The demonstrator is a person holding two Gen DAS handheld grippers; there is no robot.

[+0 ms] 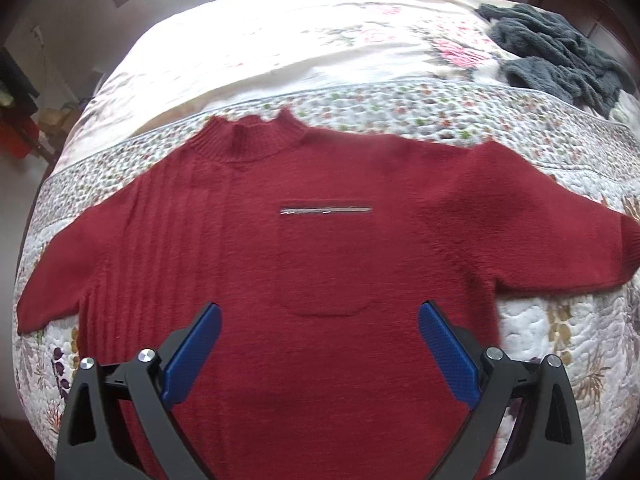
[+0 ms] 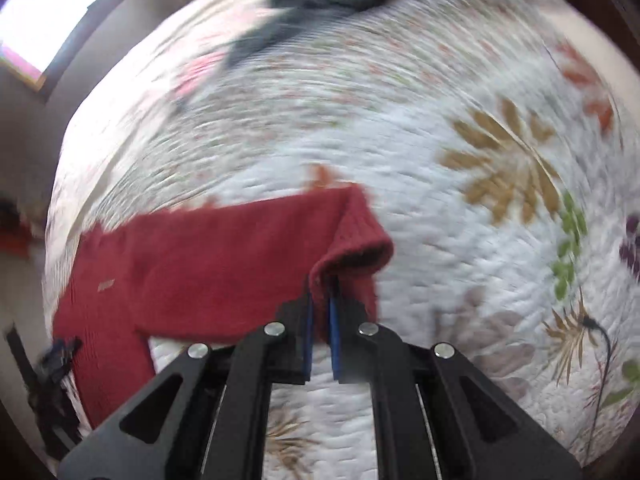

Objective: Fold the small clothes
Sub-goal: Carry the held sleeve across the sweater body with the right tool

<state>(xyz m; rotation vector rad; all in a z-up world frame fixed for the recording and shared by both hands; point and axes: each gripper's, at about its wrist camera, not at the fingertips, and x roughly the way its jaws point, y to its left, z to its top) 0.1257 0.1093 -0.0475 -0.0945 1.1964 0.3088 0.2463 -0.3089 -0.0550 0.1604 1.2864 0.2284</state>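
A small red sweater (image 1: 320, 248) lies face up on the bed's flowered quilt (image 1: 400, 108), collar away from the person, both sleeves spread out to the sides and the pocket with its silver trim in the middle of the chest. A heap of gray knitwear (image 1: 560, 56) sits well apart, toward the far corner of the bed.

The right gripper (image 2: 322, 312) has its fingers clamped on the ribbed cuff (image 2: 356, 240) of one sleeve, with the fabric bunched up between the blue pads and the cuff lifted a little off the quilt. That view is smeared with motion, so the hand looks to be on the move. The left gripper (image 1: 320, 320) hangs over the lower front of the sweater with its fingers spread wide, holding nothing.

This looks like the first fold: bringing the sleeve in across the chest. To do it well, the cuff should travel low and flat across the body so that the sleeve creases along the shoulder line and does not drag the whole sweater sideways. The idle left gripper could press down on the body near the hem to pin it. The knit is soft and stretchy, so a hard pull would likely skew the collar; a slow sweep, letting go only once the cuff lies on the red front, should keep the fold square.
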